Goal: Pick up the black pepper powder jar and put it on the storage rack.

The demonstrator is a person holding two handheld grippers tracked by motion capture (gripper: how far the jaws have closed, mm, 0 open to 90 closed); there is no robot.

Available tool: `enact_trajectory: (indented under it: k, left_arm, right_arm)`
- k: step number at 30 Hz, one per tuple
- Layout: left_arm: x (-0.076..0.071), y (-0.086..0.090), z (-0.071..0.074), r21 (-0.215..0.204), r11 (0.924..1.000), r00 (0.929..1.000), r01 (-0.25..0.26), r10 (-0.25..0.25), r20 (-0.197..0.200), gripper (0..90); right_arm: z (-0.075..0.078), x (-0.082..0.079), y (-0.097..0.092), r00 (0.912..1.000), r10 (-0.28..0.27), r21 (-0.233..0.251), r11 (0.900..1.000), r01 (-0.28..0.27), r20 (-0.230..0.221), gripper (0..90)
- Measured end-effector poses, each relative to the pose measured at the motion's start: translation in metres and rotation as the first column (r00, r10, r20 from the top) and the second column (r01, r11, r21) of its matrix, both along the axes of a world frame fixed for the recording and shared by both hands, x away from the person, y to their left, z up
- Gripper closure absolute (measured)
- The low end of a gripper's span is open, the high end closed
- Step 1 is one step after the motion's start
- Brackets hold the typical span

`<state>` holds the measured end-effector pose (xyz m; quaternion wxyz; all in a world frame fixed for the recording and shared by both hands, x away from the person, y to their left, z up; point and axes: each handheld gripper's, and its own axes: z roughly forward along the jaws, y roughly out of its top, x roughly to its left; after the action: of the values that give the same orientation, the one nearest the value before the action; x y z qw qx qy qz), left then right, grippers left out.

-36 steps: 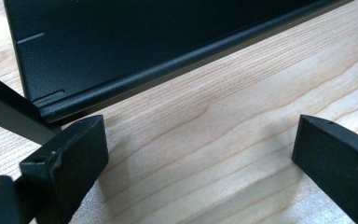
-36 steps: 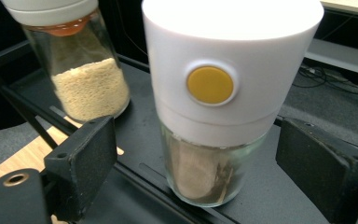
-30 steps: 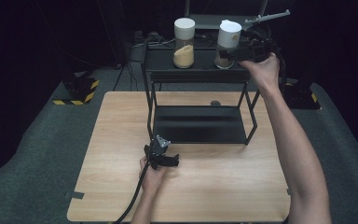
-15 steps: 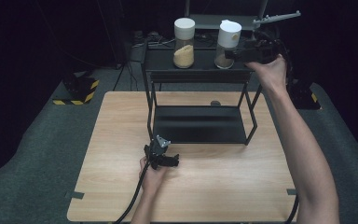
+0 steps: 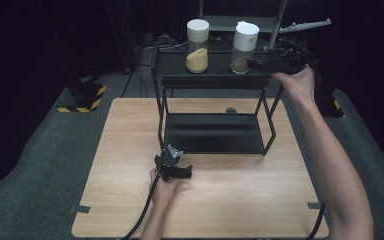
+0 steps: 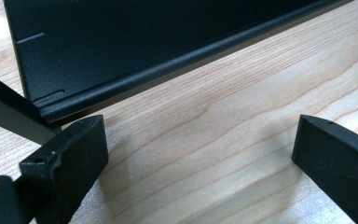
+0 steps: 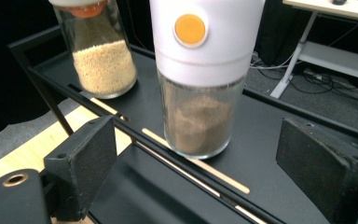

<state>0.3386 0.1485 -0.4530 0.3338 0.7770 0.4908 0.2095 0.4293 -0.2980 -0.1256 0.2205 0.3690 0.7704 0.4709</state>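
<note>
From the high view we see the right tool (image 5: pixel 260 62) raised to the top shelf of the black rack (image 5: pixel 210 80), its tips just beside the white-capped jar (image 5: pixel 243 47) of brown powder. That jar stands upright at the right of the shelf; a second jar (image 5: pixel 197 46), holding yellowish grains, stands well to its left. The left tool (image 5: pixel 180 172) lies low on the wooden desk (image 5: pixel 130 150) — near the rack's front left corner — with its cable trailing back toward us.

In the left gripper view we look along the left tool (image 6: pixel 200 154) and find its jaws spread wide over bare wood, nothing between them. The lower shelf (image 6: pixel 144 42) of the rack runs across just ahead.

In the right gripper view the right tool (image 7: pixel 196 161) has its jaws spread wide, one on each side of the brown-powder jar (image 7: pixel 198 116), and neither pad touches the glass (the jar sits a little ahead of the pads). Its white cap carries an orange round spot (image 7: pixel 189 29). The grain jar (image 7: pixel 103 60) stands apart behind it.
</note>
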Motion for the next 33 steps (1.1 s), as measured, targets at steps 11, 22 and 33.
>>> enact_trajectory:
  k: [11, 22, 33]
  left_arm:
    - [0.000, 0.000, 0.000, 0.000, 1.0000, 1.0000, -0.001, 0.001, 0.000, 3.5]
    - [0.000, 0.000, 0.000, 0.000, 1.0000, 1.0000, -0.001, 0.001, 0.001, 3.5]
    - [0.000, 0.000, 0.000, -0.002, 1.0000, 1.0000, -0.001, 0.001, 0.001, 3.5]
  right_arm:
    - [-0.010, -0.003, -0.009, 0.9999, 0.014, 0.008, 0.9999, -0.014, -0.006, 11.4]
    - [-0.015, -0.008, -0.013, 0.9997, 0.025, 0.003, 0.9997, -0.025, -0.002, 11.5]
    - [-0.022, -0.010, -0.022, 0.9996, 0.024, 0.014, 0.9996, -0.024, -0.011, 11.6]
